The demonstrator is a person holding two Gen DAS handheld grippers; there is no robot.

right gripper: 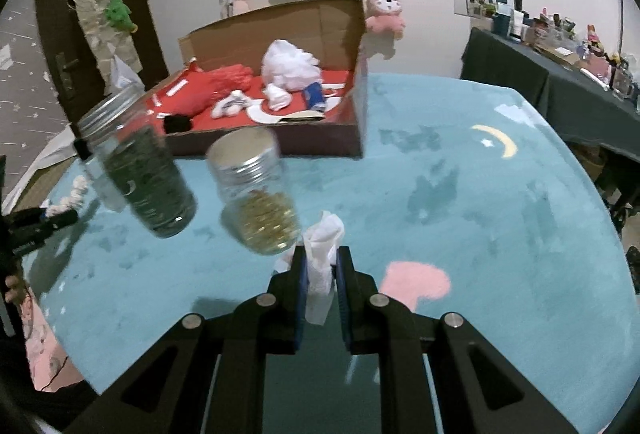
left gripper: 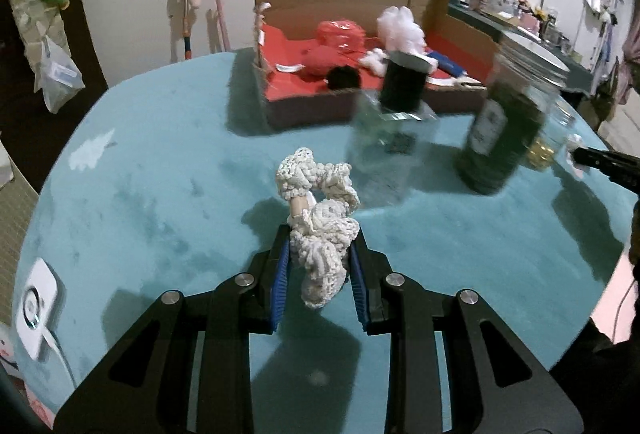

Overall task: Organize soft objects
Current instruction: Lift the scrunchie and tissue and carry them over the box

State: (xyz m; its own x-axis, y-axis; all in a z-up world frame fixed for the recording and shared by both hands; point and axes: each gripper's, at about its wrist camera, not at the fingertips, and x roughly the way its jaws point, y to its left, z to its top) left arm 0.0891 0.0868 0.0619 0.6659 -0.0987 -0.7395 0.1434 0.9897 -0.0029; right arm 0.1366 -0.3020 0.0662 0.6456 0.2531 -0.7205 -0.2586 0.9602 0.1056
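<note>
Pinched in the left gripper [left gripper: 320,254], the cream crocheted scrunchie [left gripper: 320,218] – like the white crumpled tissue [right gripper: 322,266] clamped by the right gripper [right gripper: 322,270] – could be knocked against the lidded glass jars [right gripper: 256,194] before the red-lined cardboard box [right gripper: 280,122] is reached.

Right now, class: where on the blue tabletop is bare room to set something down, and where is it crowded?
Free: the blue tabletop right of the cardboard box, around the moon print; also the near-left stretch beside the white charger. Crowded: before the box, where the green-filled jar and gold-filled jar stand.

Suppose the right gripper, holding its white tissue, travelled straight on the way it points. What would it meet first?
Probably the jar of gold bits, just left of the right gripper and its white tissue; otherwise the teal tabletop. Depth is unclear.
</note>
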